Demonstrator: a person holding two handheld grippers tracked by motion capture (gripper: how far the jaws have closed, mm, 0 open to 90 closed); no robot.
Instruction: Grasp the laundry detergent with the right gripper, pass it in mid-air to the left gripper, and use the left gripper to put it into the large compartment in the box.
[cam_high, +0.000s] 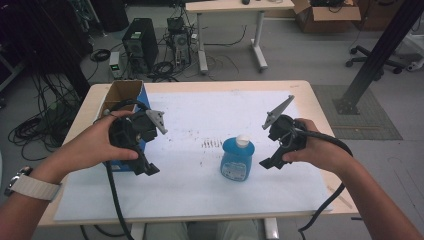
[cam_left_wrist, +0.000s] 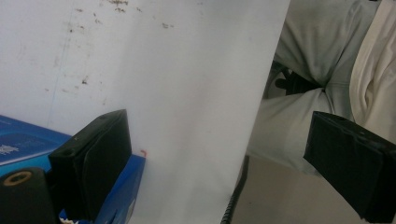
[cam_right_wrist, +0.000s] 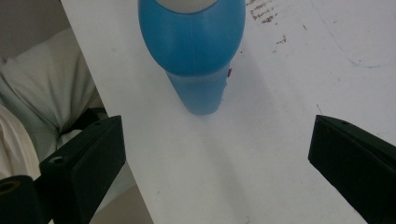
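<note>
Two wide-open, empty hand-held grippers (cam_high: 150, 167) (cam_high: 266, 162)

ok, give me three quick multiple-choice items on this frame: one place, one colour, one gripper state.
1. Where does the bottle stand?
A. between the two grippers
B. inside the box
C. on the floor

2. What colour is the bottle's cap?
A. red
B. white
C. black

3. How are the right gripper fingers set?
A. shut on the bottle
B. shut on nothing
C. open, holding nothing

Answers:
1 A: it stands upright on the white sheet with the left gripper on one side and the right gripper on the other.
2 B: white cap on a blue body.
3 C: its fingers stand wide apart, short of the bottle.
</note>
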